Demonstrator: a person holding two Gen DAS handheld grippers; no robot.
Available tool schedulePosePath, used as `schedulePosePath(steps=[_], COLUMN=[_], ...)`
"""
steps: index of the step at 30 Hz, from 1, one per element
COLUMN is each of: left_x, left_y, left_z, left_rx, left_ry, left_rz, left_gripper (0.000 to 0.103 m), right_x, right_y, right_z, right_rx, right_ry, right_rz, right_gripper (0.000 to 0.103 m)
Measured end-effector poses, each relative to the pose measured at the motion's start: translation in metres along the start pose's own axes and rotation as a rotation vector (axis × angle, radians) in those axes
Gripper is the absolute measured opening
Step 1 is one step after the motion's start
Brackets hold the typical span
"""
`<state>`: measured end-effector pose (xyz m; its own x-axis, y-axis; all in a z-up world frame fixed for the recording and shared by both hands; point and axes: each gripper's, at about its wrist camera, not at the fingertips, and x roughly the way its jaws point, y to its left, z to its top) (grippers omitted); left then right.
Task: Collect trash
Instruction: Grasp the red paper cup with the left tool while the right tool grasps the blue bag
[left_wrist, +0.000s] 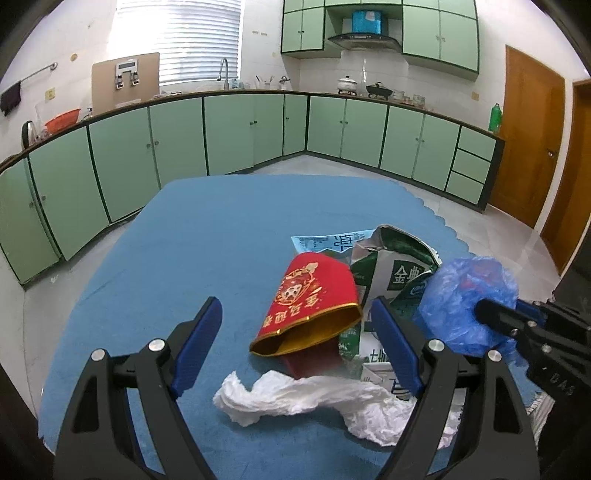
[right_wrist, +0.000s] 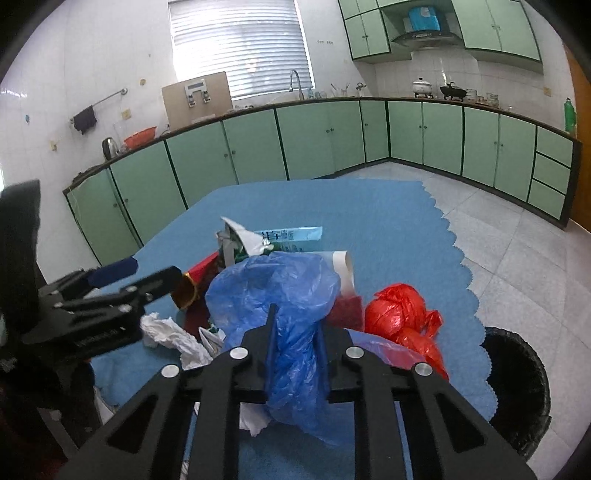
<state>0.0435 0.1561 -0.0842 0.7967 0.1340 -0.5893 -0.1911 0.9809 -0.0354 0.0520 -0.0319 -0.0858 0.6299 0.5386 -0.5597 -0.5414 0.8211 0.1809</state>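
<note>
The right gripper (right_wrist: 295, 328) has its jaws clenched on the blue bag (right_wrist: 291, 295), gathered at its neck, probably for carrying to the bin (right_wrist: 524, 369) at the tabletop's (right_wrist: 351, 206) right. The left gripper (left_wrist: 295, 332) hovers released over the red cup (left_wrist: 314, 299).

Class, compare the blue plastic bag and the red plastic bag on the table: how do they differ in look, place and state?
The blue plastic bag is pinched between the fingers of the right gripper; the red plastic bag lies free on the blue tablecloth. The blue bag looks loose and billowy, the red one is bunched into a tight wad. The red bag lies nearer the black-lined bin. Both are crumpled thin plastic.
</note>
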Motion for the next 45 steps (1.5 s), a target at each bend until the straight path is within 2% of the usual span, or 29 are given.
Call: schedulePosePath(steps=[6, 10, 14, 17, 19, 21, 26, 27, 37, 45], left_x=[0.016, 0.026, 0.038, 0.042, 0.044, 0.044, 0.038, 0.036, 0.016, -0.012], left_y=[-0.010, -0.015, -0.016, -0.013, -0.009, -0.005, 0.003, 0.003, 0.014, 0.004], left_z=[0.003, 0.005, 0.002, 0.001, -0.001, -0.002, 0.001, 0.001, 0.010, 0.028], left_rx=[0.028, 0.045, 0.054, 0.056, 0.054, 0.046, 0.032, 0.028, -0.029, -0.020], left_ry=[0.005, 0.012, 0.033, 0.041, 0.046, 0.047, 0.014, 0.008, -0.034, -0.101], left_rz=[0.012, 0.015, 0.016, 0.016, 0.014, 0.007, -0.011, -0.014, -0.006, -0.024], left_gripper=[0.080, 0.070, 0.065, 0.056, 0.046, 0.042, 0.029, 0.024, 0.018, 0.017], right_x=[0.002, 0.003, 0.005, 0.005, 0.005, 0.005, 0.003, 0.003, -0.012, -0.030], right_y=[-0.006, -0.007, -0.004, -0.005, -0.006, -0.007, -0.008, -0.008, -0.003, -0.007], right_z=[0.003, 0.006, 0.006, 0.006, 0.006, 0.006, 0.007, 0.008, 0.020, 0.032], right_rx=[0.019, 0.024, 0.030, 0.033, 0.034, 0.035, 0.032, 0.029, 0.007, 0.003], right_ry=[0.006, 0.007, 0.009, 0.011, 0.012, 0.012, 0.007, 0.004, -0.048, -0.104], right_rz=[-0.003, 0.000, 0.004, 0.004, 0.005, 0.005, 0.011, 0.013, 0.025, 0.019], right_gripper=[0.018, 0.018, 0.018, 0.018, 0.018, 0.018, 0.018, 0.018, 0.017, 0.014])
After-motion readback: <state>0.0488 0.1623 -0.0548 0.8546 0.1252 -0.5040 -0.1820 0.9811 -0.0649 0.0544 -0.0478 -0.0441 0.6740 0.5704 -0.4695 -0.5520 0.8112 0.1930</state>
